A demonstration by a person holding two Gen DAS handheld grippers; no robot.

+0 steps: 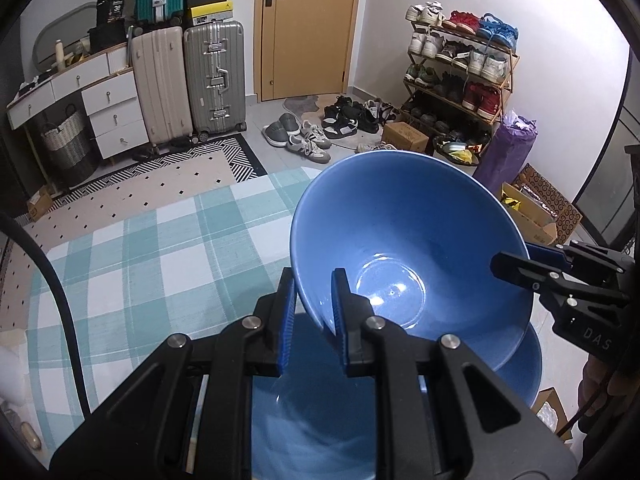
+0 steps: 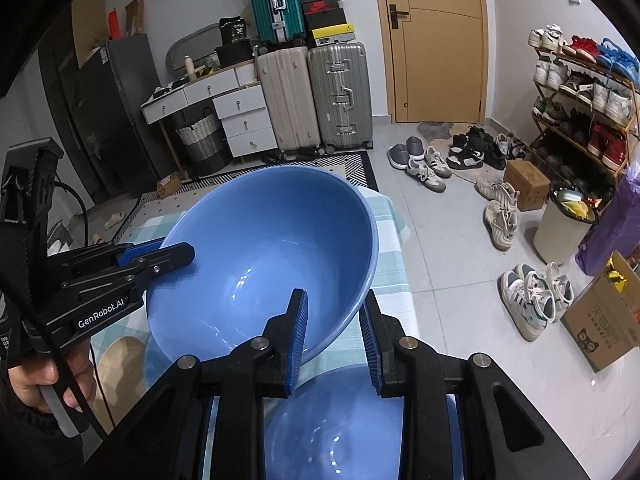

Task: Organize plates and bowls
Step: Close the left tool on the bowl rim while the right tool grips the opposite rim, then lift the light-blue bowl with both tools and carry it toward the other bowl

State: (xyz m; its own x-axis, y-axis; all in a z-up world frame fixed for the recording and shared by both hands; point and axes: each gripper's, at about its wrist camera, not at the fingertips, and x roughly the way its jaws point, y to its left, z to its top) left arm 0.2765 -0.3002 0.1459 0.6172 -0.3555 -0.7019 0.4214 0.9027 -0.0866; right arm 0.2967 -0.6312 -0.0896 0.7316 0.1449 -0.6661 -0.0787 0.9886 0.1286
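Both tools, left tool [image 1: 314, 316] and right tool [image 2: 334, 336], clamp opposite rims of the tilted blue bowl [image 1: 404, 248], hanging directly above the second bowl [image 1: 316, 412].

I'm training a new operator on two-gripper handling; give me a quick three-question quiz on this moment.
1. True or false: the left gripper and right gripper both clamp the raised blue bowl's rim.
2. What lies directly beneath the raised bowl?
A. a plate
B. another blue bowl
C. a cup
3. What pattern covers the tablecloth?

Key: 1 true; 2 B; 3 checked, pale green and white.
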